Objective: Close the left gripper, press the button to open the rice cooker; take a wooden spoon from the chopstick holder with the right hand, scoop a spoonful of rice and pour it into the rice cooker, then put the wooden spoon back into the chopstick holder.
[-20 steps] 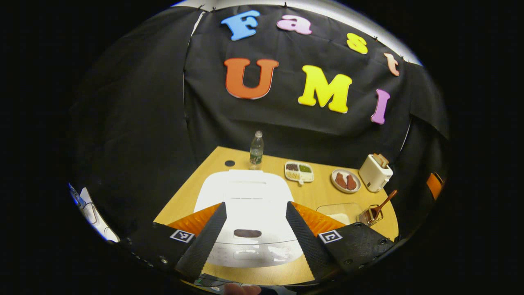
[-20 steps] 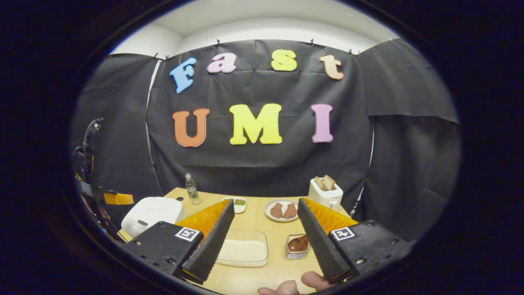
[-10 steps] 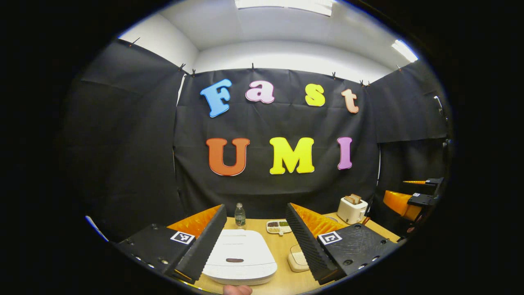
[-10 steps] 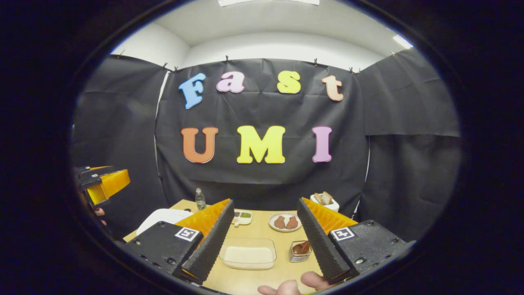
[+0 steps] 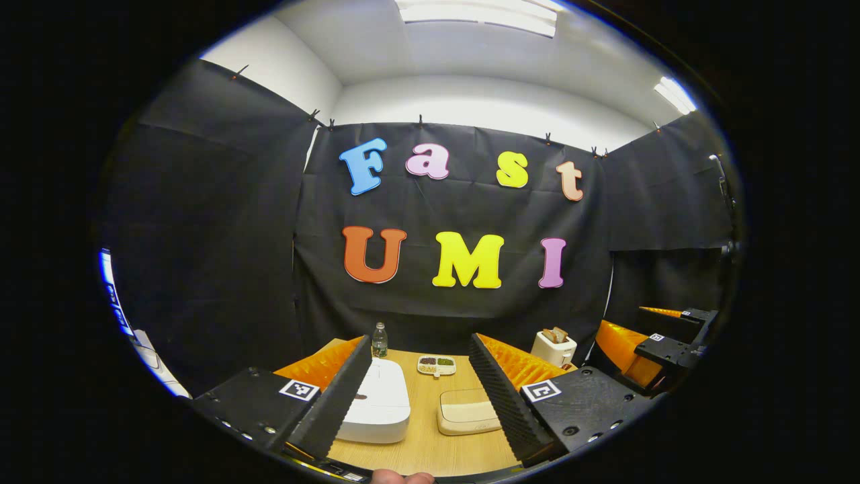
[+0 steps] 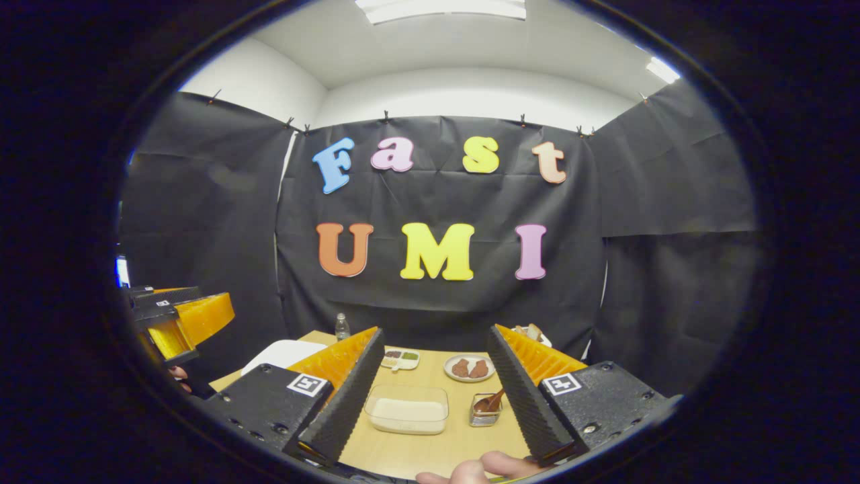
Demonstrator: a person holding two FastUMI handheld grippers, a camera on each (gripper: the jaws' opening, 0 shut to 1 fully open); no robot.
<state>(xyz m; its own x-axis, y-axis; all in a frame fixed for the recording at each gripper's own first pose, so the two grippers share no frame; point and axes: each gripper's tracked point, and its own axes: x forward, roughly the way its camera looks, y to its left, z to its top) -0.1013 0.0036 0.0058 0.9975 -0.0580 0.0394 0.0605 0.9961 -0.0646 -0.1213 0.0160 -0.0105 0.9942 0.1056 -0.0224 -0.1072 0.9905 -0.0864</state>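
While both claws hang above the near edge of the bench [image 5: 416, 450], each stands with its fingers spread wide and nothing between them. From the left gripper view, the left claw [image 5: 418, 403] frames the white rice cooker [image 5: 376, 407], whose lid is down (its dark button [image 5: 360, 396] shows just beside the left-hand finger), and a shallow lidded container of rice [image 5: 465, 412] sits just to the cooker's right. Farther back stand a water bottle [image 5: 379, 340], a divided dish [image 5: 437, 365] and a toaster [image 5: 554, 347] with bread in its slots. At the right edge of that view the right claw [image 5: 662, 336] shows side-on, held clear of the bench.

From the right gripper view, the right claw [image 6: 430, 396] looks down on the rice container [image 6: 407, 410], with the chopstick holder [image 6: 485, 410] just to its right; the wooden spoon [image 6: 490, 402] leans in it, handle tilted up and to the right. Behind lies a plate [image 6: 470, 368] with two brown pieces, and the cooker [image 6: 282, 353] sits at the bench's left end. The left claw [image 6: 178, 319] shows at the left edge, a fingertip of the hand holding it just below.
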